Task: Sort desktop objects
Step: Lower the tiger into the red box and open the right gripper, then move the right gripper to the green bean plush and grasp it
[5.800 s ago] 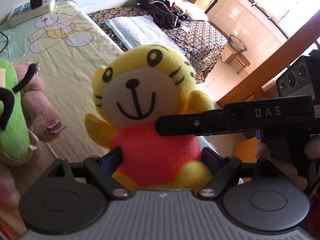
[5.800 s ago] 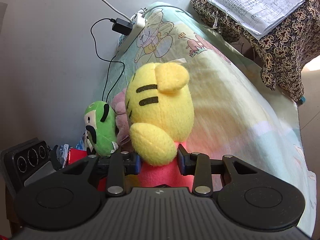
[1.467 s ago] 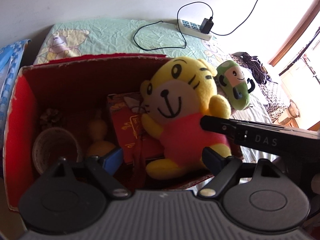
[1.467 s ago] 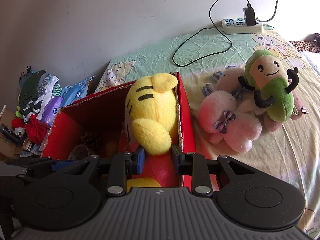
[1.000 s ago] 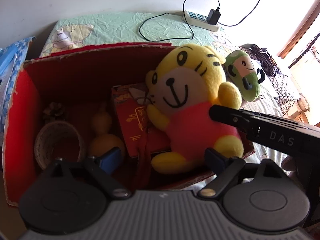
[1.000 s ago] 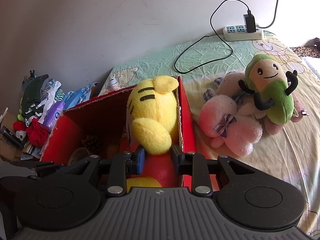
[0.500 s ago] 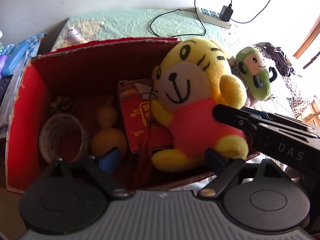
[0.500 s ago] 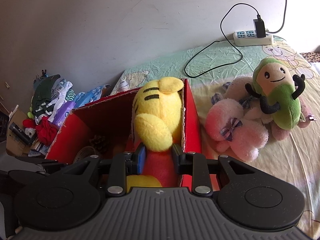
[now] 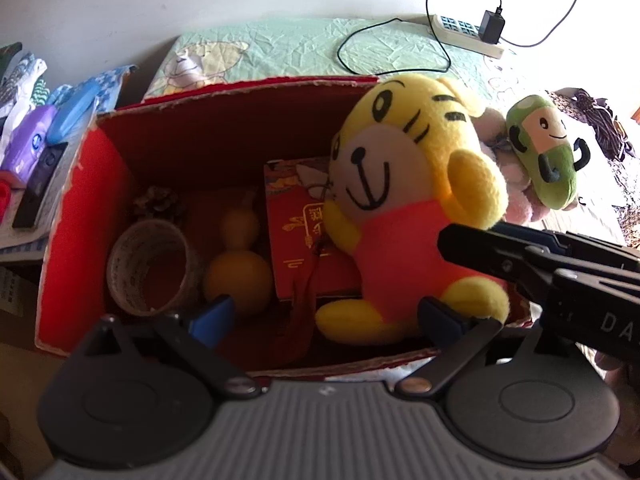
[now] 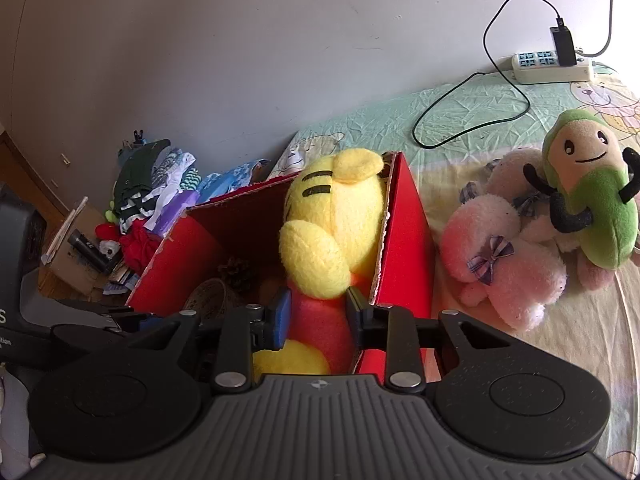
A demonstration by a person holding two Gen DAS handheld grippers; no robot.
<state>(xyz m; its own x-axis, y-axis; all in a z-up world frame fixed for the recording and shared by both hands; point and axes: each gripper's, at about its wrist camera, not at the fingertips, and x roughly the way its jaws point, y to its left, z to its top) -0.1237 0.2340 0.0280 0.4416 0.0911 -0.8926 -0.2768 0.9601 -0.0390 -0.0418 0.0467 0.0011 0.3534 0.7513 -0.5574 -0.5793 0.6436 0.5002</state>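
Tiger toy (image 10: pixel 332 240) sits low in my right gripper (image 10: pixel 318 316), and its jaws are closed snug on the soft pink tummy. I hold it by the middle so it stays upright and does not flop. Its feet are down inside the red box (image 9: pixel 80 184), by the right wall, but I cannot tell if they rest on the bottom yet.

My left gripper (image 9: pixel 326 314) is close to the box's front edge with its jaws wide open and nothing in them. I think it waits there so it is out of the way.

Next in the box come the round yellow gourd (image 9: pixel 238 268) and the roll of tape (image 9: pixel 150 266), side by side. A red packet (image 9: pixel 298 248) lies flat behind the tiger toy. A pine cone (image 9: pixel 156 200) sits at the back. I put the tiger toy on the right because that side has room.

Past the box, on the bed, the pink bunny toys (image 10: pixel 508 256) and the green toy (image 10: pixel 588 200) lean on each other. I guess they go in next. Far back by the wall lies a power strip (image 10: pixel 550 66).
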